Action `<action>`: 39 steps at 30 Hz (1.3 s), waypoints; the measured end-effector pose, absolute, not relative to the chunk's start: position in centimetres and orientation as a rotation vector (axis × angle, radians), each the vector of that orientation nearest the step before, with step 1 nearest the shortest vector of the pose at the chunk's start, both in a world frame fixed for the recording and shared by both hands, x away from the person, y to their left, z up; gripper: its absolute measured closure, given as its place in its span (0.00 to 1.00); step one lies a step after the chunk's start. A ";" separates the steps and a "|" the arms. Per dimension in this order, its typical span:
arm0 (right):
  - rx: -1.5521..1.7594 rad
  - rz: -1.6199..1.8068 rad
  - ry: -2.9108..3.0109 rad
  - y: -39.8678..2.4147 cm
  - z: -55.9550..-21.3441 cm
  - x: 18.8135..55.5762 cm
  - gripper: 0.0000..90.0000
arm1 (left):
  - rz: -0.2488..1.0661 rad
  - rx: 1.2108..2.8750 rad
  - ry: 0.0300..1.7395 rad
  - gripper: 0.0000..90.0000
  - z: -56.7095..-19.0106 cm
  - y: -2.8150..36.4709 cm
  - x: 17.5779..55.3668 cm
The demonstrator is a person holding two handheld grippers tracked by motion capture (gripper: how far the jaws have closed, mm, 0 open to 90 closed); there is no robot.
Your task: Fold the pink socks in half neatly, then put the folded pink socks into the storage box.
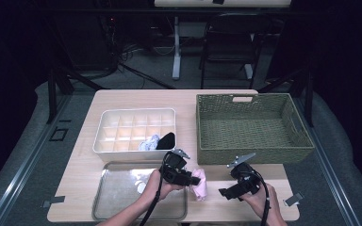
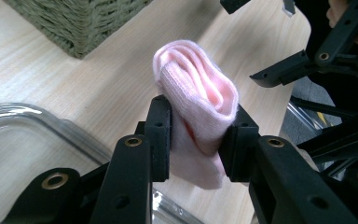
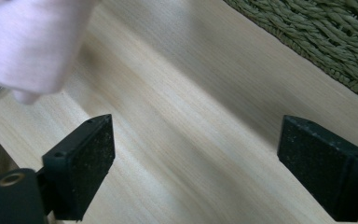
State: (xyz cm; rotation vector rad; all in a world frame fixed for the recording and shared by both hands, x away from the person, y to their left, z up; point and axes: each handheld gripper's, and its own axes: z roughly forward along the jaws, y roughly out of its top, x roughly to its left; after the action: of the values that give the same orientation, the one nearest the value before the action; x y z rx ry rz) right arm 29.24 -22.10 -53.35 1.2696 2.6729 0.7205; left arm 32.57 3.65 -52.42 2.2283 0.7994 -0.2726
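Pink folded knit cloth (image 2: 200, 93) is clamped in the left tongs (image 2: 198, 135) above the wooden desk (image 1: 89, 155), seemingly clear of it; right tongs (image 3: 196, 163) are held apart, empty, beside one woven green basket (image 1: 254, 123).

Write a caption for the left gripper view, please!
The left gripper squeezes a rolled pink sock above the wooden table.

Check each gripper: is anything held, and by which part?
The left gripper is shut on the rolled pink sock, pinching it across its middle, the rolled end sticking out beyond the pads. The right gripper stands open over the table, holding nothing.
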 end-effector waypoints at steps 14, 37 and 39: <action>1.273 0.717 2.662 -22.5 -53.4 29.4 0.05 | -0.201 2.215 0.822 0.76 -51.2 5.8 32.3; 1.274 0.695 2.656 -22.7 -53.3 29.4 0.05 | -0.055 2.146 0.877 0.76 -48.8 11.1 31.6; 1.270 0.676 2.665 -22.8 -53.2 29.5 0.05 | -0.037 2.135 0.890 0.76 -48.6 11.8 31.6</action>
State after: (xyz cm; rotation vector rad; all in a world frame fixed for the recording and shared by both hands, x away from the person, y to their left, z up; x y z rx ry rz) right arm 29.49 -22.76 -53.24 1.2696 2.6654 0.6762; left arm 31.60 11.80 -48.61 2.1353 0.8896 -0.0373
